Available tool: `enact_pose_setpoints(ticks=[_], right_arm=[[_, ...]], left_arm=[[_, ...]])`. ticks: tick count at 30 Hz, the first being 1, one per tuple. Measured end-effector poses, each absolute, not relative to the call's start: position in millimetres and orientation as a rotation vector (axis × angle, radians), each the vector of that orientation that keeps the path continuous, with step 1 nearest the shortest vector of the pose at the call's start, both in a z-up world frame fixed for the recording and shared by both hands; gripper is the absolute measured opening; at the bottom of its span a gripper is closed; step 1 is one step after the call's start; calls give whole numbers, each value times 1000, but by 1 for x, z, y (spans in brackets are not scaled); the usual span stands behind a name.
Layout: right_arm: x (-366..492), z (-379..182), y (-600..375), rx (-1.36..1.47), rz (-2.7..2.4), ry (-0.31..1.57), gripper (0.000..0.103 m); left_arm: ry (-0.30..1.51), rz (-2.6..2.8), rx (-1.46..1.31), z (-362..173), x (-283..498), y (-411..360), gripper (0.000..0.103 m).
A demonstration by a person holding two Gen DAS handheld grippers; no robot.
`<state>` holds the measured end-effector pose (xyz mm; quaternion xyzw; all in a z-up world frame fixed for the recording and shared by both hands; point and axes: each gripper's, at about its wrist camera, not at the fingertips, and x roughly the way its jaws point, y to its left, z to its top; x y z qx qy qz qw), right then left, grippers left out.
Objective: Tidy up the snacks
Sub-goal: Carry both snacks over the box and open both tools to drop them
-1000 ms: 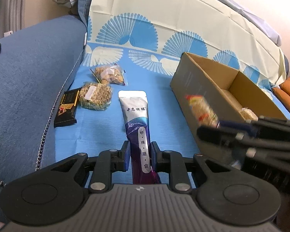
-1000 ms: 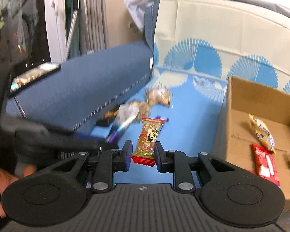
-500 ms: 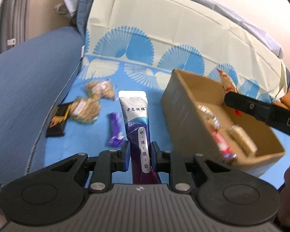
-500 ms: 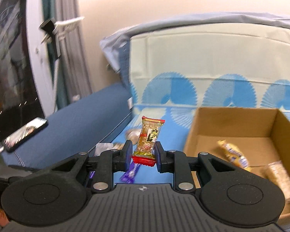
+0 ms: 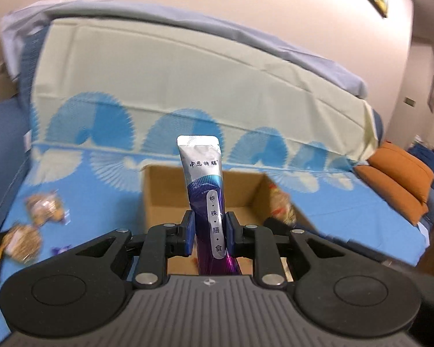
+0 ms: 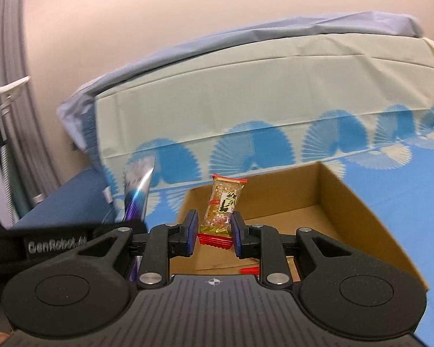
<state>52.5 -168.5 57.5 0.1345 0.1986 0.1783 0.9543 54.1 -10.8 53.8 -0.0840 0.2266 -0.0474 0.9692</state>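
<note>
My left gripper point(image 5: 208, 231) is shut on a tall silver and purple snack pouch point(image 5: 207, 185) and holds it upright over the near end of the open cardboard box point(image 5: 159, 199). My right gripper point(image 6: 214, 232) is shut on a clear, red-edged nut bar point(image 6: 222, 205) and holds it over the same box point(image 6: 361, 219). The pouch also shows in the right wrist view point(image 6: 136, 190), left of the box. The nut bar shows blurred in the left wrist view point(image 5: 280, 205) at the box's right wall.
The box stands on a blue patterned cloth point(image 5: 347, 202) over a sofa. Several loose snack packets point(image 5: 43, 208) lie on the cloth left of the box. Orange cushions point(image 5: 399, 179) lie at the far right. A red wrapper point(image 6: 248, 270) lies inside the box.
Both grippers have risen and swung over the box with their snacks held. The left view has turned from the loose snacks toward the box.
</note>
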Motion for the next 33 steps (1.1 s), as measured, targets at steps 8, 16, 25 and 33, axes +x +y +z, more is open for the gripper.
enact_pose_setpoints(ticks=[8, 16, 25, 33], right_arm=[[61, 47, -189, 294, 287, 411, 25], [60, 45, -192, 285, 269, 417, 26], [58, 46, -187, 232, 175, 426, 72], [54, 43, -169, 192, 212, 434, 72]], left_arm=[[445, -135, -160, 59, 82, -29, 23], [458, -177, -166, 64, 86, -32, 26], [427, -113, -175, 58, 64, -15, 70], [432, 134, -230, 56, 25, 82, 79]])
